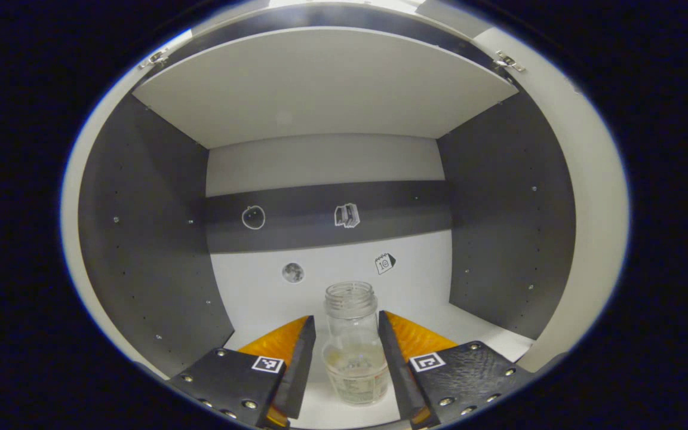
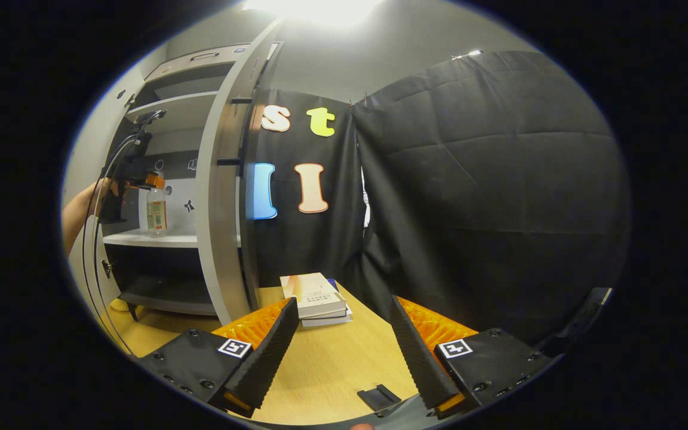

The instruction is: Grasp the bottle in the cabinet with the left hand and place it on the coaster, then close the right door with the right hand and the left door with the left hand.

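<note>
The clear glass bottle (image 1: pixel 353 346) without a cap stands upright on the white shelf (image 1: pixel 475 327) inside the grey-walled cabinet (image 1: pixel 141 239). It sits between the two black fingers of the left tool (image 1: pixel 347 352); the fingers lie close along its sides, but I cannot tell if both press on it. In the right gripper view the same bottle (image 2: pixel 156 212) shows on the shelf behind the open right door (image 2: pixel 218 197), with a hand (image 2: pixel 78 209) beside it. The right tool (image 2: pixel 344 352) hovers with fingers apart over the light wooden table (image 2: pixel 326 370), near a stack of books (image 2: pixel 314 298).
</note>
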The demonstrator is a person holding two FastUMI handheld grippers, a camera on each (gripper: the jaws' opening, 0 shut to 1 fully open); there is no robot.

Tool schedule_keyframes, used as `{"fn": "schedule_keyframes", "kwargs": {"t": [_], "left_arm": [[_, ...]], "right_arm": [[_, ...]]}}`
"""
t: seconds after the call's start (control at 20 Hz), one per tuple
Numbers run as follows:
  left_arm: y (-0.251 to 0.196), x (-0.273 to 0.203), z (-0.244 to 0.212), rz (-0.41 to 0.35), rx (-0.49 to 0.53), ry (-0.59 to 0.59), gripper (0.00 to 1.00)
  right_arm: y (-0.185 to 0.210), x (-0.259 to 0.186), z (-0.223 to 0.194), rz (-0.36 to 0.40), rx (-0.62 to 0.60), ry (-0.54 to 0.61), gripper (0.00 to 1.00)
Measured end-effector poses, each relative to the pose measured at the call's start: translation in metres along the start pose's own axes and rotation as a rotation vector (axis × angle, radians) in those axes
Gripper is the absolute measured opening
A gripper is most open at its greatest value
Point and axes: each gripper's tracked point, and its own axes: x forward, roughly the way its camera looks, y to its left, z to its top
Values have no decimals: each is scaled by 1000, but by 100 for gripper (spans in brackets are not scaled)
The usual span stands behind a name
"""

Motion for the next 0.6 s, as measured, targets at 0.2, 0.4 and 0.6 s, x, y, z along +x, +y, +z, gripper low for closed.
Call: {"fn": "schedule_keyframes", "kwargs": {"t": [0.2, 0.4, 0.6], "left_arm": [[7, -1, -2, 25, -10, 2, 42], [13, -22, 19, 39, -27, -51, 42], [9, -53, 27, 36, -41, -55, 42]], "right_arm": [[-3, 1, -3, 5, 11, -3, 98], [-3, -2, -1, 27, 9, -8, 98], [0, -5, 6, 75, 0, -23, 98]]}}
